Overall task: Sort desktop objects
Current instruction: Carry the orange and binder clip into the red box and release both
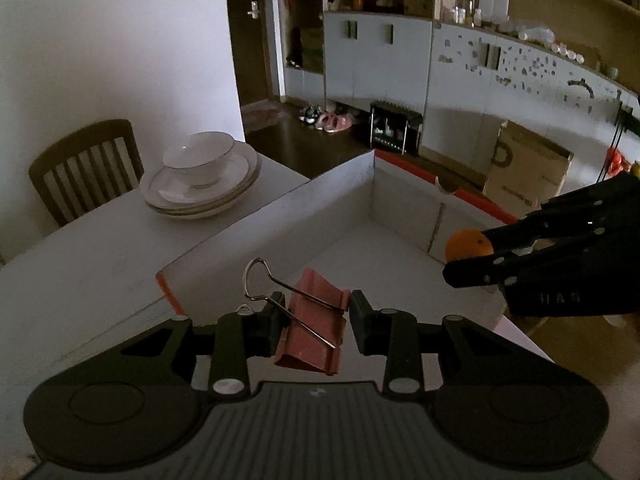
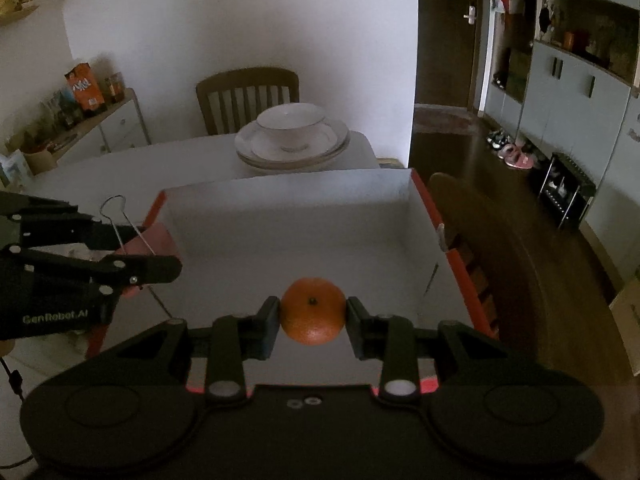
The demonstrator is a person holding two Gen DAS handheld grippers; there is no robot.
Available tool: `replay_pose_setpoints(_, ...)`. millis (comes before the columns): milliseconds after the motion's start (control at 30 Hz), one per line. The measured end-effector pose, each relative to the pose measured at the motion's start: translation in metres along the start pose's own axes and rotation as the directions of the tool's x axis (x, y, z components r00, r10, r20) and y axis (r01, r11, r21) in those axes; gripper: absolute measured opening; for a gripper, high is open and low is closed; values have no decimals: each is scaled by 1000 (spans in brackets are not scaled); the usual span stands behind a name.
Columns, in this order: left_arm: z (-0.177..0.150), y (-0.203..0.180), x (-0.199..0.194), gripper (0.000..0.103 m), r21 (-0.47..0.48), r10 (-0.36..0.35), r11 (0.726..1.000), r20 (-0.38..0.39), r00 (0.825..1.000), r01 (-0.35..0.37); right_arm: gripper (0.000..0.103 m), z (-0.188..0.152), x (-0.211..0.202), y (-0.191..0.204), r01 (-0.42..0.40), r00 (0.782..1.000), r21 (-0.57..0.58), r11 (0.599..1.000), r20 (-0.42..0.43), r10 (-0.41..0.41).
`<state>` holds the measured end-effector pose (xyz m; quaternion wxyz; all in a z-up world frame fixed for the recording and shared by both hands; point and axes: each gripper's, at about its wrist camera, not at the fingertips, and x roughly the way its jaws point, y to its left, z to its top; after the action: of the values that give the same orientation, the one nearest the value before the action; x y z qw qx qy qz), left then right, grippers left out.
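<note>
A pink binder clip [image 1: 310, 322] sits clamped in the left tool [image 1: 316, 320], its wire handles [image 1: 256, 280] splayed, above the near-left corner of an open white box [image 1: 280, 208] with orange-red outer walls. The right tool [image 2: 312, 316] grips a small orange [image 2: 312, 311] between both pads, over the box's near edge. The box lies on a pale desk [image 2: 160, 156]; by the desk's far edge stand 2 or more stacked plates [image 2: 292, 152] bearing 1 bowl [image 2: 290, 124], with a wooden chair [image 2: 248, 92] behind.
</note>
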<state>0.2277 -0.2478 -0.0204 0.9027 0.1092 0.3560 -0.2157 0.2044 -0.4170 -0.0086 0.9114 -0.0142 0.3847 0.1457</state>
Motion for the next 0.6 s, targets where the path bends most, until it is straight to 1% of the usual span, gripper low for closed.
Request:
replay_pose_setpoints(267, 18, -1, 40, 33, 9, -7, 1000, -62, 998, 7, 34, 7, 28, -9, -19, 998, -41, 999, -64, 17)
replay_pose_setpoints(500, 28, 2, 79, 33, 9, -7, 1000, -142, 990, 8, 34, 16, 52, -18, -36, 991, -55, 998, -128, 29)
replay_pose_setpoints(600, 28, 0, 92, 33, 39, 5, 999, -160, 987, 1, 34, 20, 61, -20, -43, 987, -76, 996, -155, 31)
